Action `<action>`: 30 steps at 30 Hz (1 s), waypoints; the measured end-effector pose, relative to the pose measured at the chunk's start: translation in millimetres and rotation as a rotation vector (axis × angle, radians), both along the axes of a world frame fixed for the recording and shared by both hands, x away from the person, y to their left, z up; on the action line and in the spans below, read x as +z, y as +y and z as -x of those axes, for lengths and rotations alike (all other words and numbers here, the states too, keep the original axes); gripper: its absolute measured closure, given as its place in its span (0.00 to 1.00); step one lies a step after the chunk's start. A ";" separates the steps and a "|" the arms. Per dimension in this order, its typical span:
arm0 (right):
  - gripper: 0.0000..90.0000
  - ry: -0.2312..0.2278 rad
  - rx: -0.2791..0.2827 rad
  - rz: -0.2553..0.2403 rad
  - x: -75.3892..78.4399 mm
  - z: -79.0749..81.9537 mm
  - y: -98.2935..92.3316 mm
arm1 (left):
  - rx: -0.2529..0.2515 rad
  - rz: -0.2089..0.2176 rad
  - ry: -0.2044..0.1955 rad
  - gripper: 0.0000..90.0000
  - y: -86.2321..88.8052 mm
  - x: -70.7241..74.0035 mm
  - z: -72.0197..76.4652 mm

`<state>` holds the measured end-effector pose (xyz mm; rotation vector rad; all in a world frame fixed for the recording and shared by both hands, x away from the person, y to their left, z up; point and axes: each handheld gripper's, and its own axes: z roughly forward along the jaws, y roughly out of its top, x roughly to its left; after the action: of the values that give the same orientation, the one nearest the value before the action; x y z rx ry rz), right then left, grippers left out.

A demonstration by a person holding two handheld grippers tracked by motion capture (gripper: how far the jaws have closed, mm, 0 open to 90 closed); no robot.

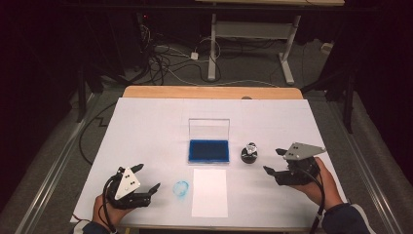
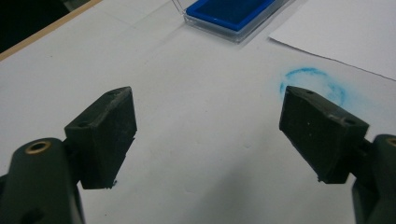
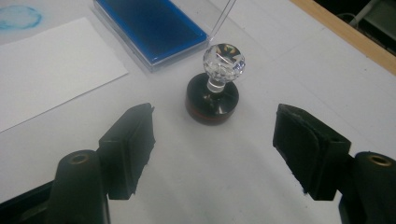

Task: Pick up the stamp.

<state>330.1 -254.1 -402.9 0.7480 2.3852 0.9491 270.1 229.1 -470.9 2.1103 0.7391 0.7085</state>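
One stamp (image 3: 214,95) before right claw (image 3: 215,135)

**Blue ink, black stamp, white sheet**

Ahead of the right gripper (image 3: 212,140), black-jawed, stands a black stamp (image 3: 213,100) with a clear faceted knob. Beyond lies a deep blue ink pad (image 3: 149,25) (clear lid); left, white paper (image 3: 46,65) and a pale blue ring smudge (image 3: 17,16).

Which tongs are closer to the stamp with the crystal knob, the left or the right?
The right. The right tongs are open just beside the stamp, pointing at it with nothing between. The left tongs are open far across the table, beyond the white paper.
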 end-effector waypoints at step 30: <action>0.39 0.253 0.019 0.223 -1.3 -83.2 64.2 | -0.011 -0.037 0.021 0.20 -2.3 -3.2 0.0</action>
<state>413.3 -189.9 -404.3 0.8004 2.6643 0.6100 270.1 226.8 -474.0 2.1566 0.7306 0.6993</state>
